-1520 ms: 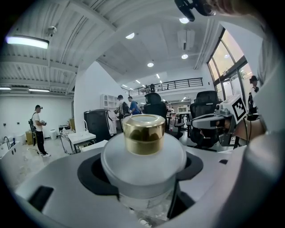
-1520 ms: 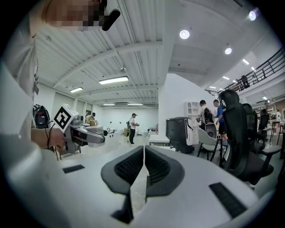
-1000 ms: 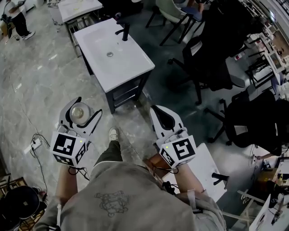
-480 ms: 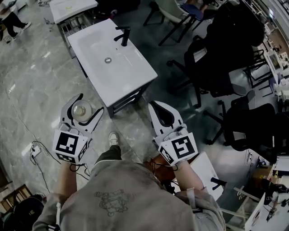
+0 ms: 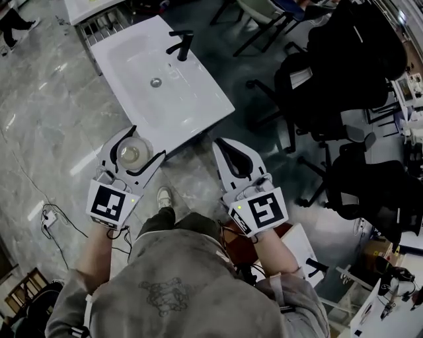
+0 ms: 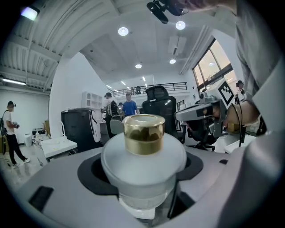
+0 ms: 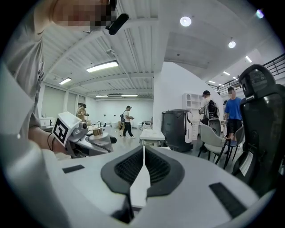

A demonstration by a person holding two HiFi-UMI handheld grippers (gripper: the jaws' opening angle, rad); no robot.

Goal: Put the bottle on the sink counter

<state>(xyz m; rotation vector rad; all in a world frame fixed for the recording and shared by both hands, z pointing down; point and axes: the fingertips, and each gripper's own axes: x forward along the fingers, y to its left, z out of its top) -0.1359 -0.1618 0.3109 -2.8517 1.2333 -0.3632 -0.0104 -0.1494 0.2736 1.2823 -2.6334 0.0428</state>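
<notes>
A squat frosted white bottle [image 5: 130, 154] with a gold cap [image 6: 143, 133] sits upright between the jaws of my left gripper [image 5: 139, 146], which is shut on it. In the head view it hangs right at the near edge of the white sink counter [image 5: 198, 99], which has a basin, a drain [image 5: 156, 82] and a black faucet [image 5: 180, 45]. My right gripper [image 5: 219, 144] is shut and empty, over the floor just off the counter's near right corner. The right gripper view shows its jaws [image 7: 143, 171] pressed together, with the left gripper [image 7: 87, 136] off to the left.
Black office chairs [image 5: 330, 86] crowd the right side. Another white unit [image 5: 92, 8] stands behind the sink, with a person [image 5: 13, 20] at the far left. Cables [image 5: 49, 214] lie on the marble floor at the left. A white stand [image 5: 301, 244] is beside my right arm.
Both grippers have moved forward toward the sink counter. The bottle, still held in the left gripper, has gone from over the floor to the counter's near edge.
</notes>
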